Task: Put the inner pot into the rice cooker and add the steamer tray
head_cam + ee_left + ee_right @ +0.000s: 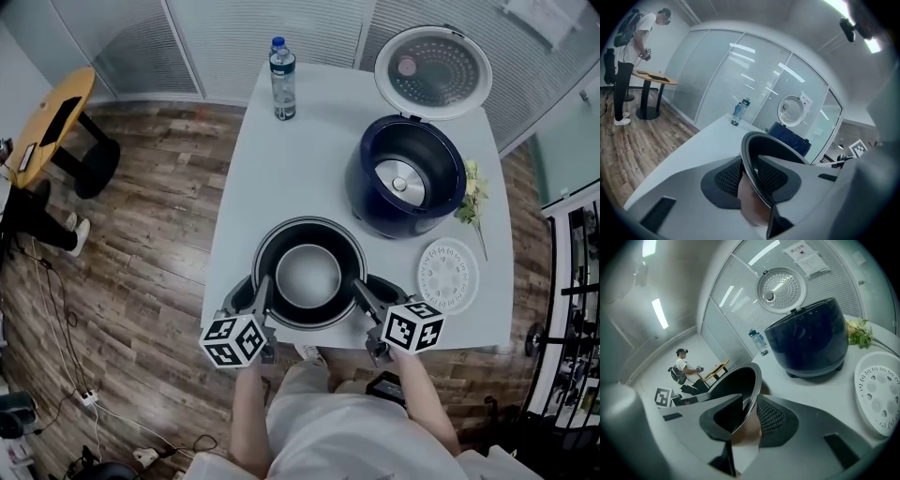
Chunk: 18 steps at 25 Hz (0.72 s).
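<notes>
The left tool (265,292) and right tool (362,292) are clamping opposite sides of the inner pot (307,274) rim. The pot is sitting on the worktop (281,178) on the person's side of the open rice cooker (405,187) — so the pick-up is seemingly getting under way. Next is probably calling for a level, two-handed lift into the cooker; no writing is showing legibly.

rice cooker (792,139): in the left gripper view, body mostly hidden behind the inner pot (746,164) rim.
steamer tray (880,397): right of the rice cooker, cut off by the picture's edge.
bottle (282,77): left of the rice cooker, label too small to read.
</notes>
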Tool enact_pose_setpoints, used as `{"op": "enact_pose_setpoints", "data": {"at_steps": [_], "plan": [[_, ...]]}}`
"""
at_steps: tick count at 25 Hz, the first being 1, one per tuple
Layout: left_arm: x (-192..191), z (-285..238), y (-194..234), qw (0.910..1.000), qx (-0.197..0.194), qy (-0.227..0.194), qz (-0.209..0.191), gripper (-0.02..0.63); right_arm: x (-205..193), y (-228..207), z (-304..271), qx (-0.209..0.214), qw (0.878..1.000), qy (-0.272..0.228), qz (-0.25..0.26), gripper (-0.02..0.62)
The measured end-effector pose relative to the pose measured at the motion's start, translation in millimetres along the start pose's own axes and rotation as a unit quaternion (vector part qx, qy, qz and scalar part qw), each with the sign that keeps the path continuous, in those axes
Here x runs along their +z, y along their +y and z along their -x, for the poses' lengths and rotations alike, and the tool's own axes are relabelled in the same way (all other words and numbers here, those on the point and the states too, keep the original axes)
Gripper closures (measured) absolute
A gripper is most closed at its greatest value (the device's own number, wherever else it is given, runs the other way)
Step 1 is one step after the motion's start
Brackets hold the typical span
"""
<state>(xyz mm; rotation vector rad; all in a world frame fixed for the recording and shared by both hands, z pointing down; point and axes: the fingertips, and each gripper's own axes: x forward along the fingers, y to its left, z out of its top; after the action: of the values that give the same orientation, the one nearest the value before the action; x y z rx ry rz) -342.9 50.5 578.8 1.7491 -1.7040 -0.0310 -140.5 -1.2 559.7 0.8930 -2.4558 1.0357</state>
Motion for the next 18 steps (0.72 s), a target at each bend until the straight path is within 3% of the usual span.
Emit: {"op": "enact_pose_setpoints", "data": {"at_steps": [18], "plan": [[80, 29, -11, 0.9960, -0.018, -0.088, -0.005, 0.506, 69, 53, 10, 0.035, 0.996, -0.072, 0.040, 0.499]]}}
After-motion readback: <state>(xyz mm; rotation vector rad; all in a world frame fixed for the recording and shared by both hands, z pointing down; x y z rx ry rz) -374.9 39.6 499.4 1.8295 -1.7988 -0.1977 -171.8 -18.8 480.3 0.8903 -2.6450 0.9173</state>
